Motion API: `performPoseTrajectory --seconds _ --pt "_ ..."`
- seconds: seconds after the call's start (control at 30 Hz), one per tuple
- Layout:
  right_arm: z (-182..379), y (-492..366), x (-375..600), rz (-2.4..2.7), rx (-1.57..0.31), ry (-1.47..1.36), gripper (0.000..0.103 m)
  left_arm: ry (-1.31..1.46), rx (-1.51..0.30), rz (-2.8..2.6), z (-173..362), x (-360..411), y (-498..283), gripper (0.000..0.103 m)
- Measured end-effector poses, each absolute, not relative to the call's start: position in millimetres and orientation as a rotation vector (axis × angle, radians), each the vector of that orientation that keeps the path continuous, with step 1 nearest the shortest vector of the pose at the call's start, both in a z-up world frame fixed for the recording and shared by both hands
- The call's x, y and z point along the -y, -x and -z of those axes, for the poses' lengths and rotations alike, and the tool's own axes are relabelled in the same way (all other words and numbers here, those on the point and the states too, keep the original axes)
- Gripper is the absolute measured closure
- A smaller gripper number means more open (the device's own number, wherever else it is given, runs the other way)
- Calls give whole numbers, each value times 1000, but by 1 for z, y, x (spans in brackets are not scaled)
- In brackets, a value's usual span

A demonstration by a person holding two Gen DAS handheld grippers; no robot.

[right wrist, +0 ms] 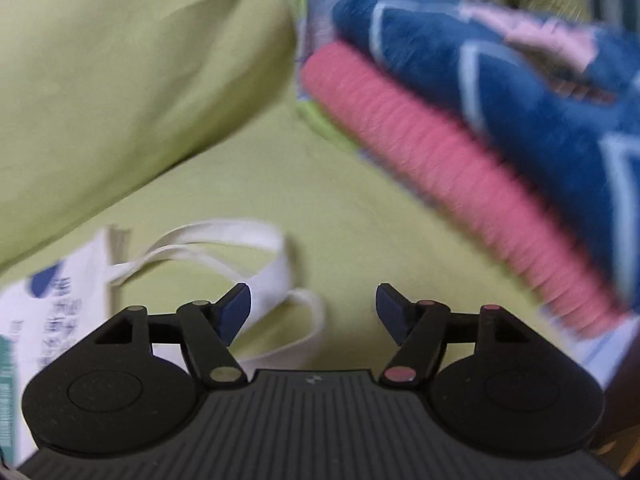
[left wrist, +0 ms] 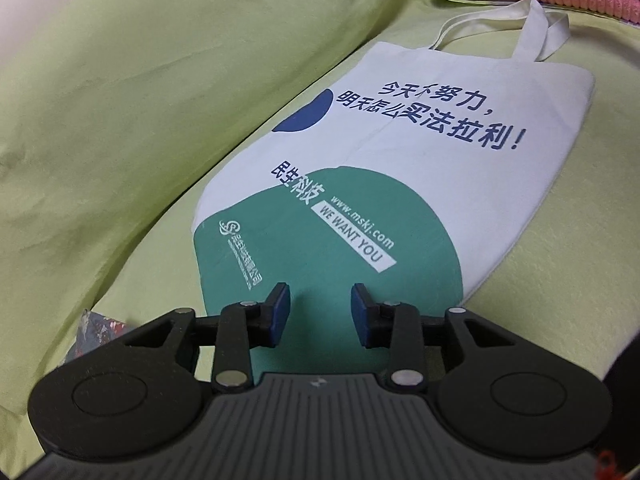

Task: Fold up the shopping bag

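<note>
Now our left gripper point(left wrist: 320, 308), jaws wide, sits over the tote bag's point(left wrist: 400, 152) bottom; our right gripper point(right wrist: 314, 312), also wide, nears its handles point(right wrist: 224, 236).

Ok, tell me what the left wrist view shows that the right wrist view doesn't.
Only the left wrist view shows the white canvas shopping bag lying flat with its whole print, and the open left gripper over its bottom edge. Only the right shows the blue patterned blanket and the open right gripper. Both share the bag's white straps, the pink ribbed fabric and the light green sheet.
</note>
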State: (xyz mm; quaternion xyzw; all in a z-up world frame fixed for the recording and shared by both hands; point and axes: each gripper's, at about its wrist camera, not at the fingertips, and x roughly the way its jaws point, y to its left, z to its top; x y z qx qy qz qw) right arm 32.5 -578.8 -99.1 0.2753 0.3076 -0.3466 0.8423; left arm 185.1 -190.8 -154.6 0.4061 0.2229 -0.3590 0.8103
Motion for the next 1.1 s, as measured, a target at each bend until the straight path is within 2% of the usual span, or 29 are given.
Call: performPoseTrajectory --seconds 0.07,0.23,0.27,0.33,0.4,0.47,0.5,0.6,0.77,0.9,0.97,1.1 --pt "106 -42 581 718 -670 -550 27 -871 -479 766 155 191 -185 59" --pt "118 -84 595 727 -779 -493 26 -850 -489 774 156 194 -185 59" --pt "122 -93 598 723 -819 -479 32 -852 -489 774 156 195 -185 59" --pt "126 -109 599 744 -918 -350 50 -861 -487 776 158 196 -184 59" --pt "124 -115 595 786 -932 -200 46 -860 -489 780 158 196 -184 59" --pt "122 -120 593 847 -931 -55 31 -862 -490 787 159 196 -185 59" --pt "121 -120 593 872 -941 -24 29 -865 -488 791 159 196 -186 59" --pt "115 -108 595 866 -960 -80 29 -871 -486 797 157 195 -185 59" --pt "85 -44 574 844 -740 -338 23 -899 -463 779 150 176 -182 59" --pt "89 -5 525 722 -680 -485 23 -981 -443 791 145 147 -172 58" --pt "94 3 491 650 -676 -420 23 -1066 -427 789 150 135 -164 52" --pt "93 -4 402 414 -664 -2 24 -1264 -365 750 176 123 -155 51"
